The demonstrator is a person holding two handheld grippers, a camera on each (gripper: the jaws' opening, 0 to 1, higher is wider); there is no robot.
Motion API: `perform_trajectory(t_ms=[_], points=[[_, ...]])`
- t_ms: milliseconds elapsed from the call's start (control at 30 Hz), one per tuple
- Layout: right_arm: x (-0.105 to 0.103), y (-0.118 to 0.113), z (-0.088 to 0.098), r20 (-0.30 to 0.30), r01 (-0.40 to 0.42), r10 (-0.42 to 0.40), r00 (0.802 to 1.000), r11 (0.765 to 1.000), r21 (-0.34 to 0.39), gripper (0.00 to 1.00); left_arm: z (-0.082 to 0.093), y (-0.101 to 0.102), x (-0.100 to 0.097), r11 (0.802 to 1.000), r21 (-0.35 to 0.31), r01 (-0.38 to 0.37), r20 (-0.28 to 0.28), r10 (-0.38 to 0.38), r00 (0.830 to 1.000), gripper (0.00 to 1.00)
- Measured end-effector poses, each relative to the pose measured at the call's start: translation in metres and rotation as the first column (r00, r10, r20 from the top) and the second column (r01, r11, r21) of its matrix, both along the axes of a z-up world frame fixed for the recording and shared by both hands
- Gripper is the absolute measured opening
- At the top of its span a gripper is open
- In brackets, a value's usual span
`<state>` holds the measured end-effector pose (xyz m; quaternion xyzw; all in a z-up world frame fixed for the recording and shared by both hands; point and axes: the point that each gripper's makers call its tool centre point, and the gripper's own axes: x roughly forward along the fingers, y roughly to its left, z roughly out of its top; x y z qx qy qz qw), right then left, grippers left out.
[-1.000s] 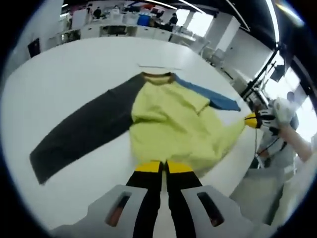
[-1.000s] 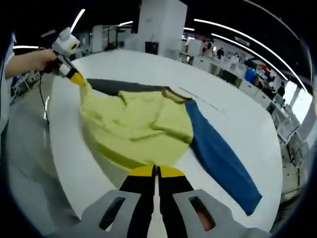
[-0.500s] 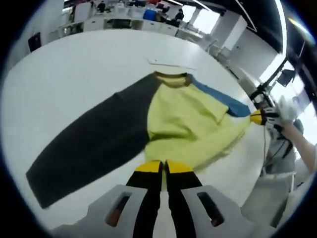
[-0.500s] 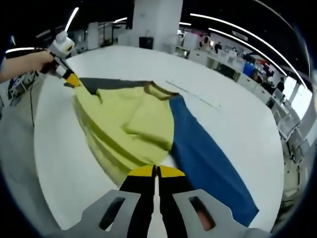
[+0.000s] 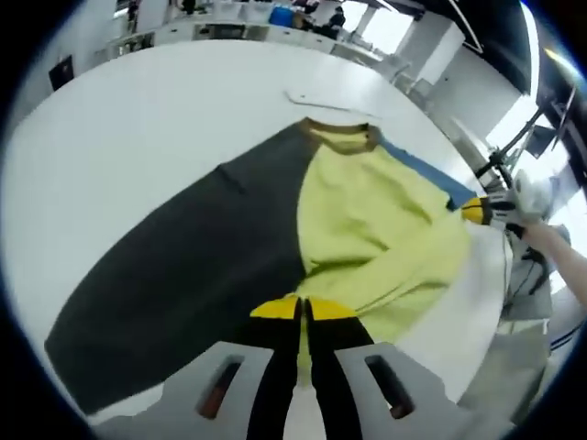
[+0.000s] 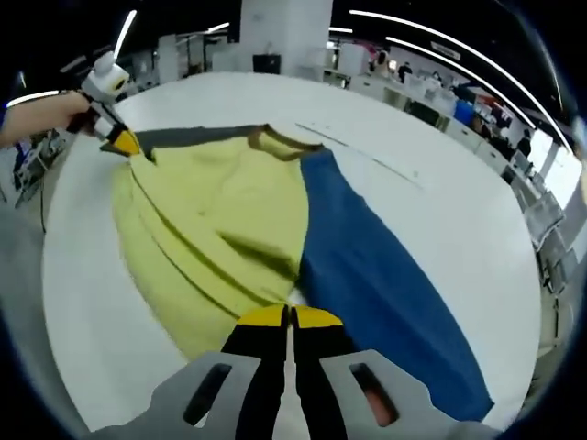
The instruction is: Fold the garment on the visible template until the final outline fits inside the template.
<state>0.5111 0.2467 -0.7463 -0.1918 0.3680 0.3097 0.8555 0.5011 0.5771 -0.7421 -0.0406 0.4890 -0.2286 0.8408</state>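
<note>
Though each clenched claw (image 5: pixel 303 309) (image 6: pixel 290 316) hides its pinch, both on the garment's (image 5: pixel 376 229) yellow hem.

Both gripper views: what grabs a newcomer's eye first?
The three-coloured garment spread on the white round table: yellow body, dark grey sleeve on one side, blue sleeve on the other. Then the yellow-tipped grippers: the left gripper and right gripper each shut on the yellow hem.
</note>
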Motion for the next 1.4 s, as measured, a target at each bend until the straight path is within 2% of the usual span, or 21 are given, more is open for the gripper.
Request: perform_trajectory(t_ms=[567,967,1100,1400], points=[[0.004,0.003,-0.009,0.003,0.021,-0.021,1.000,1.000,0.016,0.02,-0.009,-0.001,0.004,1.000,-0.007,0.004,-0.016,-0.004,1.000,0.00],[0.003,0.003,-0.009,0.010,0.023,-0.024,1.000,1.000,0.005,0.03,-0.007,-0.001,0.001,1.000,-0.002,0.018,-0.011,-0.018,1.000,0.00],[0.002,0.000,-0.005,-0.004,0.075,-0.075,0.997,0.997,0.025,0.05,-0.002,0.000,-0.002,1.000,0.003,0.030,-0.005,-0.030,1.000,0.01],[-0.002,-0.004,0.018,0.026,0.126,-0.128,0.991,0.989,0.080,0.11,0.013,0.009,-0.008,1.000,0.011,0.022,0.023,-0.022,1.000,0.07]])
